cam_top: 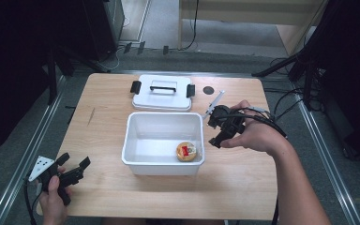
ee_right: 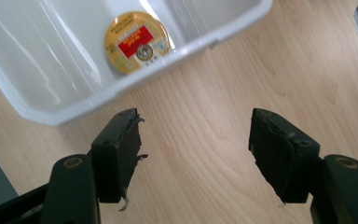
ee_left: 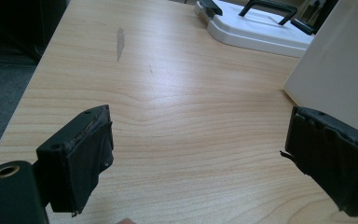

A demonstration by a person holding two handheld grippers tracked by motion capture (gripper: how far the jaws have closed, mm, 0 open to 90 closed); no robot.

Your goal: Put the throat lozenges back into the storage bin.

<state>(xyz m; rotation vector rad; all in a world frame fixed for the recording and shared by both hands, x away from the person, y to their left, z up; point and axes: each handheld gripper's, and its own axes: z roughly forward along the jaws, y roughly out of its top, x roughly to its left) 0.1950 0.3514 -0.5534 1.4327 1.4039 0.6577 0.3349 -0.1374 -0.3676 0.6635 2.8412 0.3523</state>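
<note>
Right hand-held gripper: jaws parted, nothing between, above bare desk just beside the bin.
Left hand-held gripper: jaws wide, empty, low at the desk's near left corner.
Round tin: flat on the floor of the white bin, near-right corner, printed face up.
Handling: probably light, stiff, smooth-sided; likely slippery.
Hold: across the rim edges, from above.
Lid: behind the bin, off.

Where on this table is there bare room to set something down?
The widest bare wood lies left of the white bin, between it and the left gripper, and along the near edge below the bin. It is crowded behind, where the lid sits close, and right, around the right gripper.
</note>
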